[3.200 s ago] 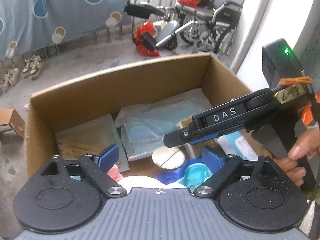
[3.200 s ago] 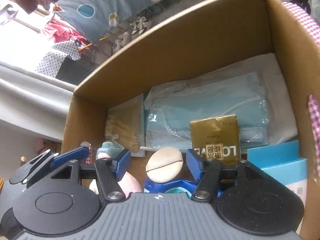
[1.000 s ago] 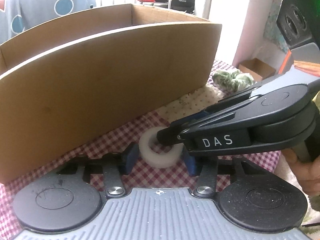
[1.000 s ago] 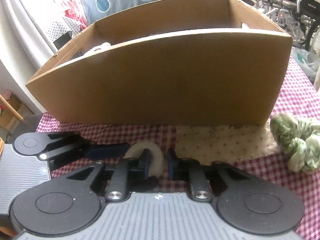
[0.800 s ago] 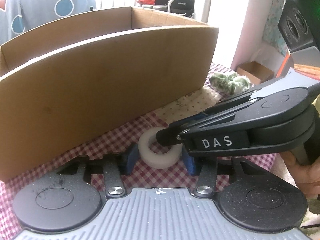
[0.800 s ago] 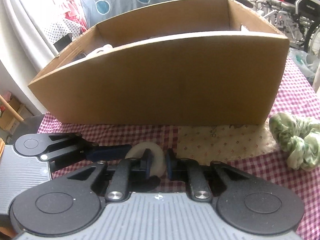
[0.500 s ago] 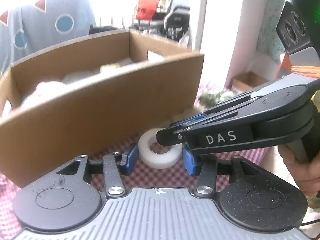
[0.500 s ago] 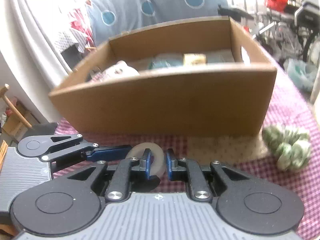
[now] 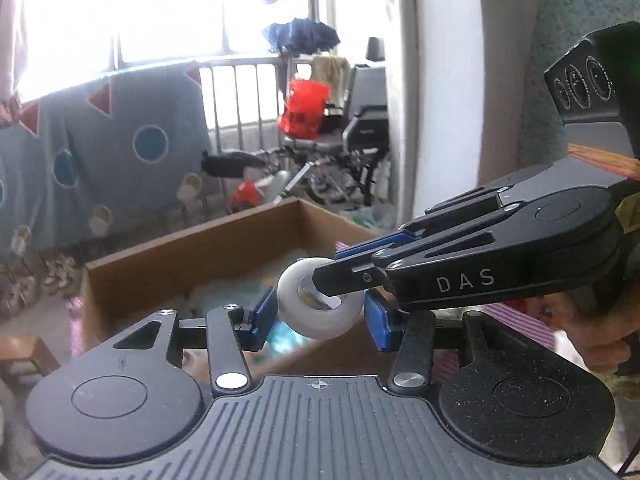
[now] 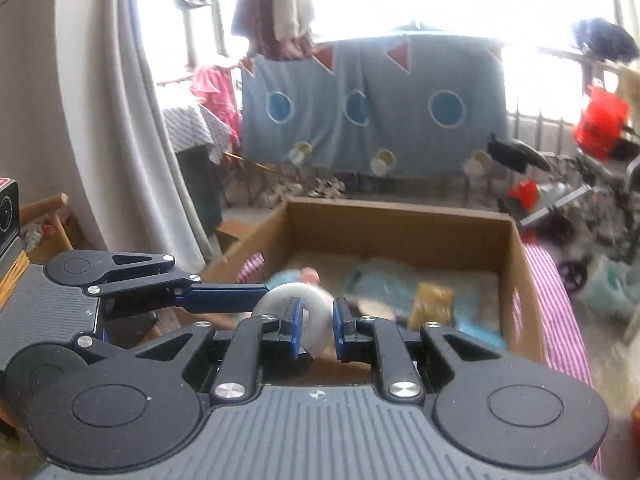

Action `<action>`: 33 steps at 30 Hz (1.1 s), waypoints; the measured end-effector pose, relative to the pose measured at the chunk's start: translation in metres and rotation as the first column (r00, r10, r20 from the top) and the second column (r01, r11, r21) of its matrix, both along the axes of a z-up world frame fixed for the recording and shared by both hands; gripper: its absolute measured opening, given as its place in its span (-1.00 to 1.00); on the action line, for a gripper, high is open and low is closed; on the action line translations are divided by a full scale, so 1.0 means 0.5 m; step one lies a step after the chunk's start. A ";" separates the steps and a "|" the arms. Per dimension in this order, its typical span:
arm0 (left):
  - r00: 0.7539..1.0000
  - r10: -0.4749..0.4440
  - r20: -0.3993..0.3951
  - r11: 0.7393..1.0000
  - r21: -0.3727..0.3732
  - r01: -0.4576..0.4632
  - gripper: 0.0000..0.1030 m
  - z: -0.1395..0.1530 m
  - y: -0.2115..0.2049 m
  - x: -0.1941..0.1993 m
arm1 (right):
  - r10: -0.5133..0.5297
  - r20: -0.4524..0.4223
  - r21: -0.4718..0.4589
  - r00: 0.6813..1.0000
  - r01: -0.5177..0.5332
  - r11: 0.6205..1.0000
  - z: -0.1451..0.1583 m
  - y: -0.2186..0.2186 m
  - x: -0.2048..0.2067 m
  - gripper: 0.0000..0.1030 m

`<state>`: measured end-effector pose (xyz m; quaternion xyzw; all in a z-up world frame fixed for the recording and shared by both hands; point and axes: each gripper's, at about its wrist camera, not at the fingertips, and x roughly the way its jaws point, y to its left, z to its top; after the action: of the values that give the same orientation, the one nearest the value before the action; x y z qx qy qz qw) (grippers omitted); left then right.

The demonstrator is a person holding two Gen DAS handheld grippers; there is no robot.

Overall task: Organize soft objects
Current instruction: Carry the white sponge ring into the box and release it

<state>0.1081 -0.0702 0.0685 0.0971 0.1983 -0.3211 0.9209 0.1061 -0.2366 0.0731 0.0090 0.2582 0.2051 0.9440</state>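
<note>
White ring (image 9: 320,312) is pinched from both sides by left hand-held gripper (image 9: 320,316); its rim is clamped by right hand-held gripper (image 10: 316,322), one finger through the hole. Ring is held over cardboard box (image 10: 400,220). Box contents are blurred: bluish packets, gold pack (image 10: 432,306). Near wall is hidden.

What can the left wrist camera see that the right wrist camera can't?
Only the left view shows the person's hand holding the right gripper, and a dark umbrella. Only the right view shows a curtain, pink clothes and a gold packet in the box. Both show the white ring, the box and the spotted blue sheet.
</note>
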 end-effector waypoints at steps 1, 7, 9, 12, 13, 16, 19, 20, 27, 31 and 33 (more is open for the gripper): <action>1.000 0.007 0.009 1.000 0.006 -0.007 -0.07 0.007 0.001 0.010 | 0.013 0.005 -0.002 1.000 -0.013 1.000 0.007 0.005 0.016 -0.66; 0.999 0.048 -0.005 0.998 0.042 -0.047 -0.07 0.026 0.004 0.126 | 0.104 -0.033 0.008 0.994 -0.103 0.995 0.029 0.026 0.164 -0.66; 0.997 0.060 -0.046 0.997 0.051 -0.058 -0.07 0.026 0.007 0.181 | 0.128 -0.085 0.019 0.988 -0.127 0.992 0.025 0.034 0.232 -0.66; 0.986 0.083 -0.141 0.994 0.084 -0.072 -0.08 0.011 0.015 0.271 | 0.159 -0.177 0.056 0.971 -0.151 0.987 0.006 0.049 0.333 -0.66; 0.981 0.094 -0.170 0.992 0.098 -0.078 -0.07 0.004 0.016 0.305 | 0.165 -0.209 0.066 0.964 -0.155 0.986 -0.004 0.055 0.370 -0.66; 0.954 0.134 -0.267 0.985 0.141 -0.099 -0.08 -0.029 0.018 0.397 | 0.181 -0.300 0.099 0.937 -0.158 0.982 -0.044 0.070 0.474 -0.66; 0.933 0.175 -0.313 0.971 0.209 -0.112 -0.08 -0.069 0.010 0.464 | 0.188 -0.390 0.130 0.901 -0.149 0.980 -0.094 0.085 0.571 -0.66; 0.928 0.186 -0.324 0.966 0.231 -0.113 -0.08 -0.082 0.010 0.480 | 0.186 -0.412 0.133 0.892 -0.143 0.981 -0.110 0.089 0.593 -0.66; 0.859 0.267 -0.437 0.936 0.329 -0.124 -0.07 -0.164 0.014 0.572 | 0.163 -0.529 0.127 0.833 -0.113 0.985 -0.225 0.119 0.686 -0.66; 0.846 0.283 -0.453 0.927 0.355 -0.120 0.01 -0.184 0.016 0.591 | 0.153 -0.535 0.114 0.831 -0.109 0.988 -0.254 0.128 0.705 -0.67; 0.834 0.306 -0.460 0.917 0.378 -0.128 0.12 -0.193 0.014 0.597 | 0.154 -0.547 0.113 0.823 -0.109 0.988 -0.263 0.130 0.712 -0.65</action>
<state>0.4068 -0.0632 -0.0282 0.1387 0.4957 -0.1893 0.8362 0.4619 -0.1715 -0.0585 0.0864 0.5123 0.2680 0.8113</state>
